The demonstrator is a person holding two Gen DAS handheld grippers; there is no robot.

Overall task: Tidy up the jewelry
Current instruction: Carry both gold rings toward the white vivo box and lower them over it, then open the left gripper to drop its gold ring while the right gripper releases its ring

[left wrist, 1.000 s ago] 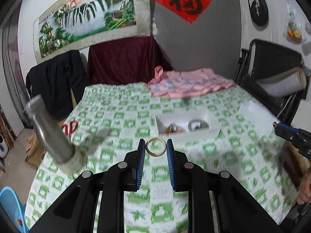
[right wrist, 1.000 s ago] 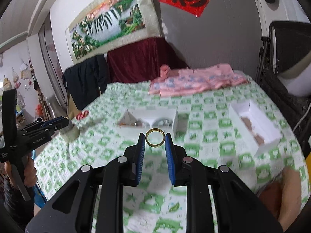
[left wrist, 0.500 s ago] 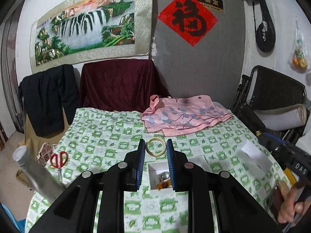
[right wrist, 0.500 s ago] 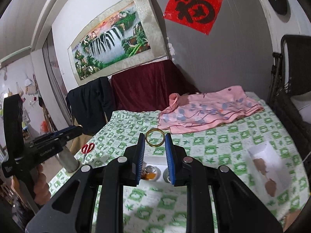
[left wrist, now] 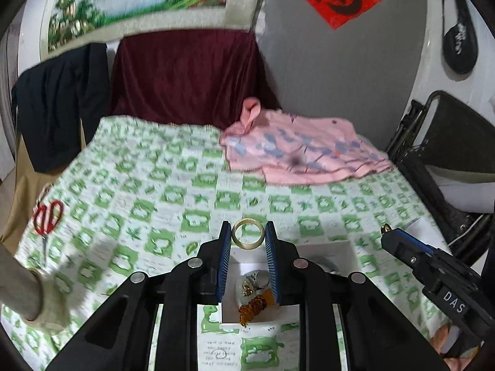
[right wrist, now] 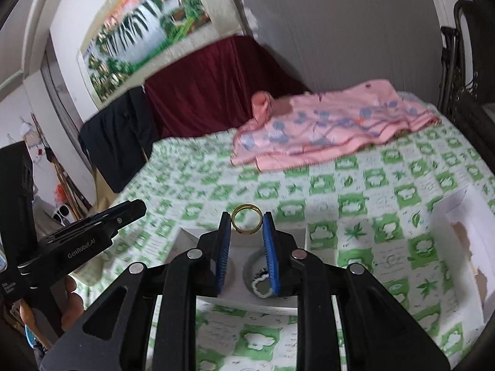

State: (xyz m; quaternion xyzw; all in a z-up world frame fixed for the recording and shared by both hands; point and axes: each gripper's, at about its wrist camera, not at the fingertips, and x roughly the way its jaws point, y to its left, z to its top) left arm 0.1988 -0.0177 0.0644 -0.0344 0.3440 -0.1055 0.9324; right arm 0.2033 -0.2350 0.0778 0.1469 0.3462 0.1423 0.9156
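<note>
My left gripper is shut on a pale cream bangle, pinched upright between the blue pads. Under its fingers lies a white divided box; one compartment holds amber beads and silver rings. My right gripper is shut on a gold bangle, also upright. It hangs over the same white box, above a compartment with a pale beaded bracelet. Each gripper shows in the other's view: the right gripper at the right edge, the left gripper at the left.
A green-and-white checked cloth covers the surface. Red scissors lie near its left edge, beside a grey metal cylinder. A pink garment is at the back. A white lid sits to the right, a black chair beyond.
Both grippers have travelled forward and come down, so the white box now lies close beneath their fingers. Each still holds its bangle.
</note>
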